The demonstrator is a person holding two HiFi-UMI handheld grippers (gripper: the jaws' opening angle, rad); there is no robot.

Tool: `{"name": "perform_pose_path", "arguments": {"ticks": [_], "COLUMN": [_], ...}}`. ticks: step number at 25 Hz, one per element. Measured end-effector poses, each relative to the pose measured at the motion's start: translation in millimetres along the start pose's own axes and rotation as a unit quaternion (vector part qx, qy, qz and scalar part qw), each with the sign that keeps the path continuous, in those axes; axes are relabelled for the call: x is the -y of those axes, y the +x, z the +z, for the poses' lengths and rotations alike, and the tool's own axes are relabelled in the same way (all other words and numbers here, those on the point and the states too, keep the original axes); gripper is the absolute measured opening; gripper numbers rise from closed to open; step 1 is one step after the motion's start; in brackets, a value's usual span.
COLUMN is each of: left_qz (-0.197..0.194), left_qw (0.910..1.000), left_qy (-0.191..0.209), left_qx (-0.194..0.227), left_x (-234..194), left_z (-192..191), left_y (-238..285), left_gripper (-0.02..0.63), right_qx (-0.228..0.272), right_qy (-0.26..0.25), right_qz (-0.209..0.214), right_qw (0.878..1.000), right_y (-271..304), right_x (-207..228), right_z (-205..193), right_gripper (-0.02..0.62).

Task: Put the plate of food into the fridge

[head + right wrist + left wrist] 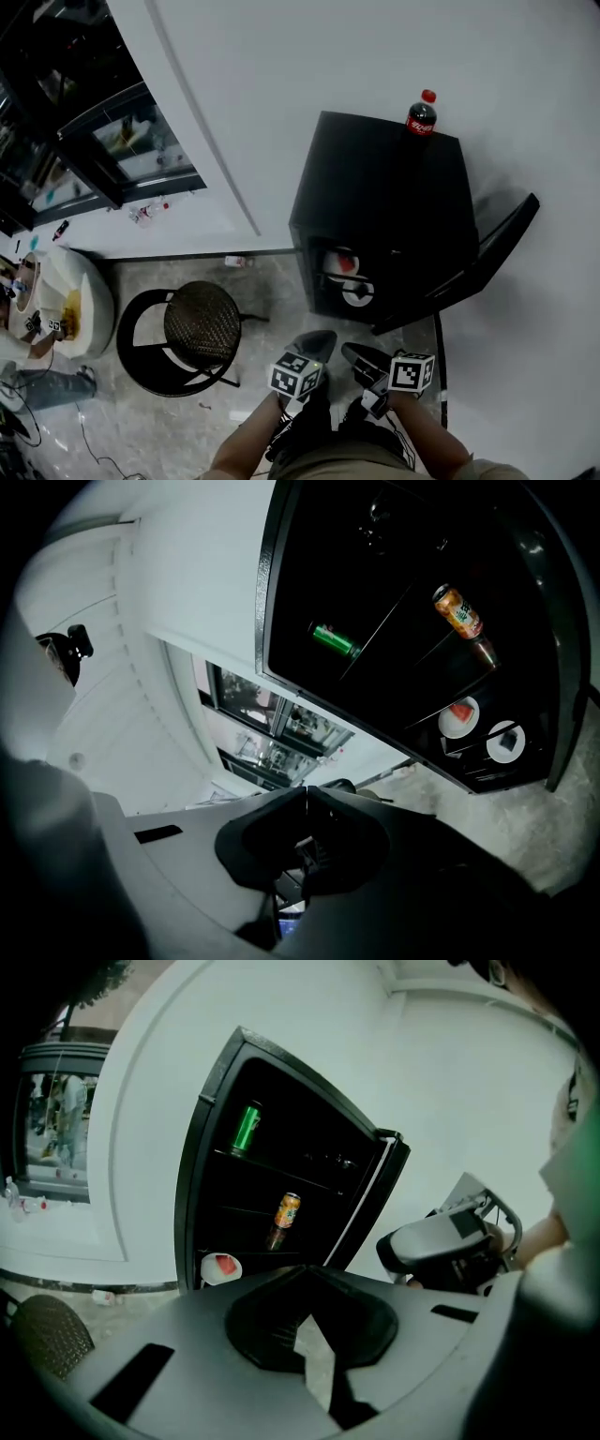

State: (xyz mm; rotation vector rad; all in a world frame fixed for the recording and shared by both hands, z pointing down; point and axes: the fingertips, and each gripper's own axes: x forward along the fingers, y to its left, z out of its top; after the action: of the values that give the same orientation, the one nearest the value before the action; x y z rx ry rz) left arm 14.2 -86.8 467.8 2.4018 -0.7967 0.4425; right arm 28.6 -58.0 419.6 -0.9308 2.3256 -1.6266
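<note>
Plate w/ red food (345,263) sits inside the fridge (375,187) on the low shelf. A second plate (357,294) w/ sth dark on it lies just beside it, at 5 o'clock in the head view. Both are round, white and shallow. Neither touches a gripper. They're well apart from the fingers, approx 12 o'clock from the left gripper (317,345) and 11 o'clock from the right gripper (361,357).

Left gripper view: the jaws are pressed together, tips meeting, nothing btwn them. The red-food plate shows at 10 o'clock from the tips.

Right gripper view: the jaws are likewise closed tight and empty. Both plates are far off at 2 o'clock.

The fridge is a small black box w/ a matte skin, its door (487,258) swung open toward 3 o'clock. A green can (247,1129) is on an upper shelf and an orange can (287,1210) on the shelf below. A cola bottle (421,114) w/ a red cap stands upright on the fridge top, near the back edge.

At 9 o'clock from the fridge is a round stool (200,323) w/ a woven seat & a black ring frame, on a pale stone-look floor (272,286). The gripper bodies are smooth grey plastic w/ dark pads.
</note>
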Motion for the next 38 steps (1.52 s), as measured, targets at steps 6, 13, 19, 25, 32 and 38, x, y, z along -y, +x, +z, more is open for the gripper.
{"name": "perform_pose_path", "arguments": {"ticks": [6, 13, 19, 25, 32, 38], "left_qz": [0.002, 0.002, 0.006, 0.007, 0.016, 0.012], "left_qw": [0.9996, 0.9972, 0.9922, 0.9862, 0.9722, 0.9674], "left_qy": [0.011, 0.029, 0.067, 0.117, 0.174, 0.166], "left_qx": [0.027, 0.069, 0.105, 0.117, 0.156, 0.191], "left_x": [17.2, 48.5, 70.4, 110.2, 152.5, 172.6], "left_z": [25.1, 52.2, 79.7, 92.7, 102.3, 123.0], "left_y": [-12.1, -37.9, -54.1, -55.6, -71.5, -90.2], "left_gripper": [0.011, 0.011, 0.011, 0.011, 0.011, 0.011], "right_qx": [0.024, 0.051, 0.049, 0.057, 0.056, 0.070], "right_qy": [-0.005, -0.012, -0.087, -0.082, -0.141, -0.224], "right_qz": [0.028, 0.066, 0.102, 0.097, 0.067, 0.031], "right_qw": [0.999, 0.996, 0.990, 0.990, 0.986, 0.972], "right_y": [-20.1, -48.4, -69.2, -104.8, -146.6, -173.8], "right_x": [-18.5, -54.0, -84.0, -87.6, -89.5, -95.0], "right_z": [12.1, 19.7, 37.0, 33.1, 20.2, 33.6], "right_gripper": [0.023, 0.023, 0.023, 0.023, 0.023, 0.023]}}
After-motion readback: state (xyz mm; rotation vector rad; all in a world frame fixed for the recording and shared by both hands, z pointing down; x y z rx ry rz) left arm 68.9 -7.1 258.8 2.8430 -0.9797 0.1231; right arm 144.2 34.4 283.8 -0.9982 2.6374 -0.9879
